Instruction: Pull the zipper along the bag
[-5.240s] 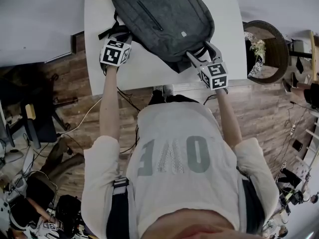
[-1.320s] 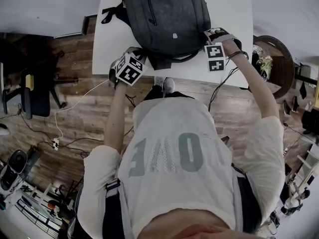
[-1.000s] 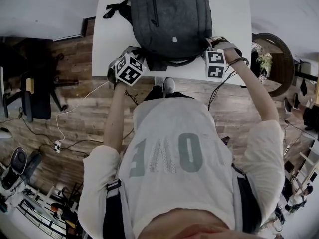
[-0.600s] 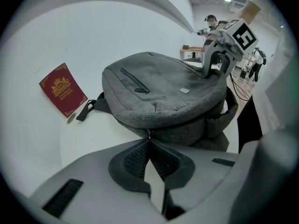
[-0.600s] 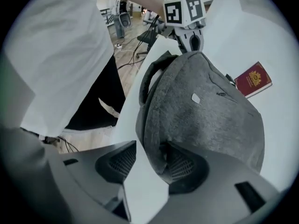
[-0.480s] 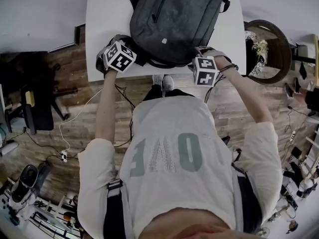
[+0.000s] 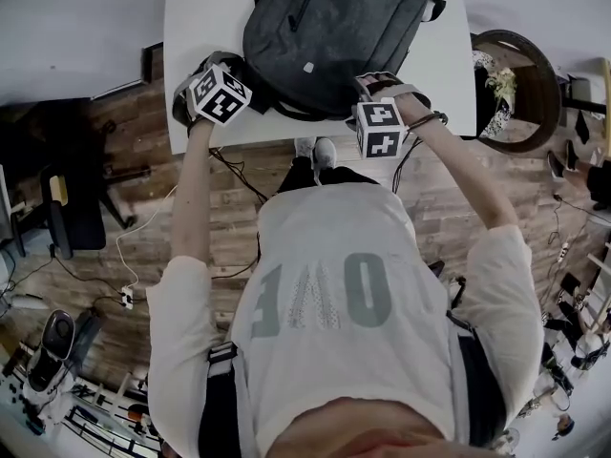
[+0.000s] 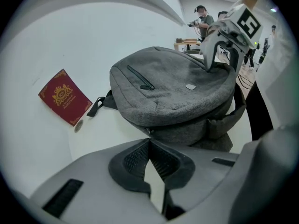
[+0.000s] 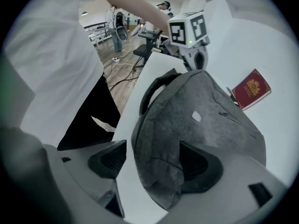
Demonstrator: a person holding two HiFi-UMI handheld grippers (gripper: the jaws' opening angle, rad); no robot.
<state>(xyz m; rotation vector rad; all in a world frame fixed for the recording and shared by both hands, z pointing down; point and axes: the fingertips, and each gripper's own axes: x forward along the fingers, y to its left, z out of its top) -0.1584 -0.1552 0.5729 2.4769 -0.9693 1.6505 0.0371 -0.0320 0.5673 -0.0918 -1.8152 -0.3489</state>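
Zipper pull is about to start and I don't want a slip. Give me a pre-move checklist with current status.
1. Left gripper shut: ok, fingers together at the backpack seam.
2. Zipper tab pinched by the left fingers: cannot tell, the tips hide it.
3. Right gripper holding the backpack: not ok. Its fingers have just been opening, and the backpack's corner sits between them with the pads not pressing.
4. Backpack lying on the table: ok.
5. Red booklet out of the way: ok, it lies beside the backpack, away from both grippers.
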